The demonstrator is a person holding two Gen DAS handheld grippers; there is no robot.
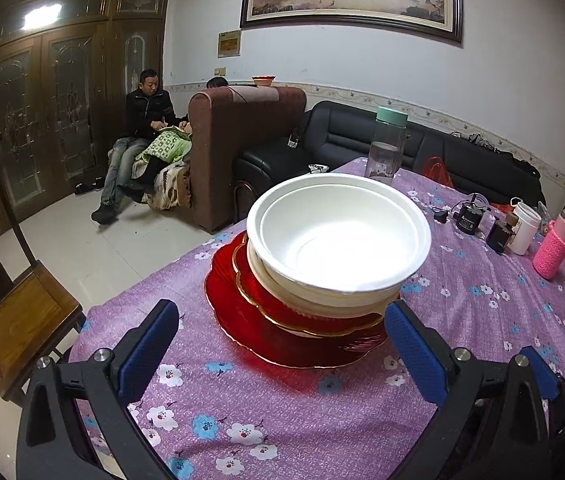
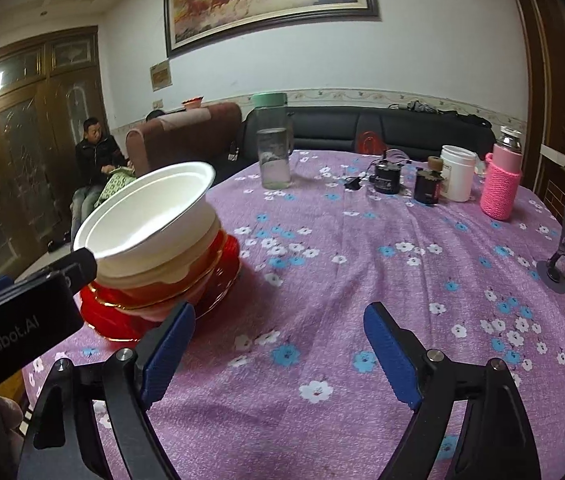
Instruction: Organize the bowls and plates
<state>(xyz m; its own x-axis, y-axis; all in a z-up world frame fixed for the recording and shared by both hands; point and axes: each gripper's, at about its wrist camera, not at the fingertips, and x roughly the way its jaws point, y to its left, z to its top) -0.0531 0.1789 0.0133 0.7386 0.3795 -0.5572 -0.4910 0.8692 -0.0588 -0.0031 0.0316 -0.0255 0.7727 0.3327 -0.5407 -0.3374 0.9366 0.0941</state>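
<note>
Bowls sit stacked on red plates (both grippers spread wide).

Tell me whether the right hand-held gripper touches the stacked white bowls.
Apart. The right wrist view shows the right hand-held gripper open over bare tablecloth, beside the stacked white bowls.

The only lettering that reads clearly is "GenRobot.AI", printed in pale letters on the black body of the left gripper at the lower left of the right wrist view. A small black device on the tabletop carries a white label, and a plaque hangs on the wall; both are too small to read.
</note>
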